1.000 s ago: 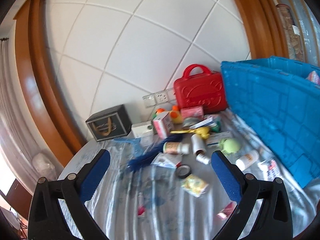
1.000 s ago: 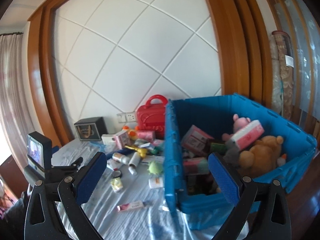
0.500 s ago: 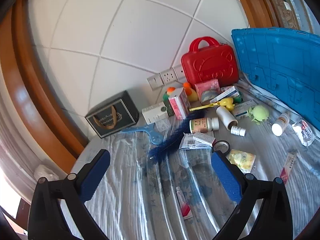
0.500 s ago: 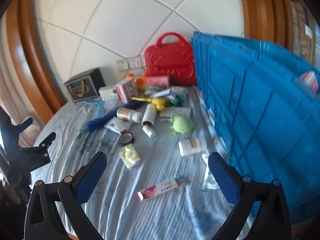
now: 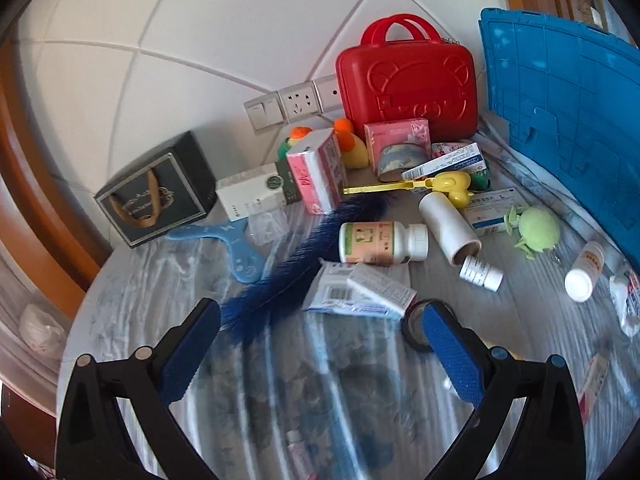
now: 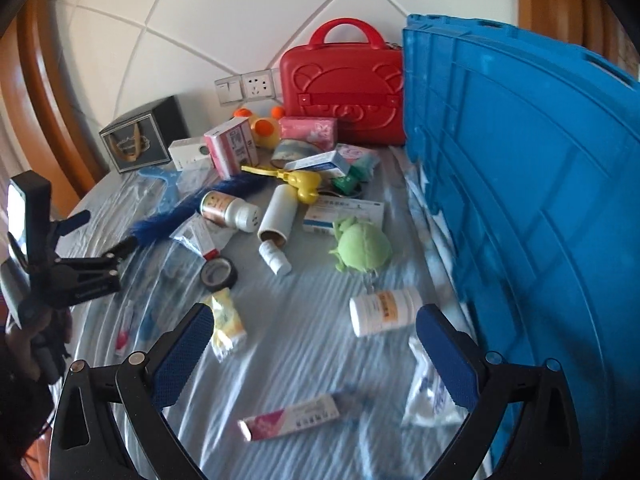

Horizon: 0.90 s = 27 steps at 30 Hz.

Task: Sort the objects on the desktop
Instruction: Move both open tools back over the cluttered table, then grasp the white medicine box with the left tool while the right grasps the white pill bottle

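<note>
Blue crate [image 6: 520, 184] walls the right edge beside the spread right claw [image 6: 314, 340].

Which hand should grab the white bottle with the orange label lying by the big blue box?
Probably the right. The right gripper is open with the white bottle lying just ahead between its fingers, beside the blue crate. The left gripper, also open, faces the flat packets, with that bottle far off to its right.

White diamond-panelled wall [image 5: 224, 52] with sockets [image 5: 298, 100], wooden frame [image 6: 52, 92].
</note>
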Motion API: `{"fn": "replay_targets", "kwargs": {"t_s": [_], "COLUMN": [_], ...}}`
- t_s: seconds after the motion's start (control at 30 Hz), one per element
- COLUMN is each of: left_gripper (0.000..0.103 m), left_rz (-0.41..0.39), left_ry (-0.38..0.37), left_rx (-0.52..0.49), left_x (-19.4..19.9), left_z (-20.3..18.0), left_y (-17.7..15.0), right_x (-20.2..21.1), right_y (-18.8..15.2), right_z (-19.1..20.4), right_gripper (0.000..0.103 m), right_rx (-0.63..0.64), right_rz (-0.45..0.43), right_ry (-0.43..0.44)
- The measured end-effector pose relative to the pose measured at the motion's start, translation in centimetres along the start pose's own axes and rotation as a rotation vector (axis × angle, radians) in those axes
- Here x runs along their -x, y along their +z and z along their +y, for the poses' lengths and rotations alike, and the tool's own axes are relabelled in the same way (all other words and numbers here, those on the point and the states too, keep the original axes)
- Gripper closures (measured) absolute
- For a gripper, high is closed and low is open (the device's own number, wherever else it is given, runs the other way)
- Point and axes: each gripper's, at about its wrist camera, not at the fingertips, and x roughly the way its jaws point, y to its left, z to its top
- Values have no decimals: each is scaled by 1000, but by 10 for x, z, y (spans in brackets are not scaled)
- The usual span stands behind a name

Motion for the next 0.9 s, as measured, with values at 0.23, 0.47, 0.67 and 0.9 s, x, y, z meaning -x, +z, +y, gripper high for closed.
{"fn": "replay_targets", "kwargs": {"t_s": [0.23,0.47,0.67,0.9], "left_gripper": [0,0,0,0], "left_rz": [65,139,157,188], "left_ry": [-16,-12,-32,-113], "left_rx": [1,46,69,114], "left_x": [-51,-89,-95,-116], "left_z": [-10,9,15,-7], "left_y": [12,3,-3,2], "right_x": [-69,-198,-257,-304], "right_y": [60,104,111,116], "right_z": [21,82,121,131], "right_gripper": [1,16,21,26], "right_rx": [158,403,611,669], "right_rz": [0,200,251,381], "right_ry": [80,247,274,366]}}
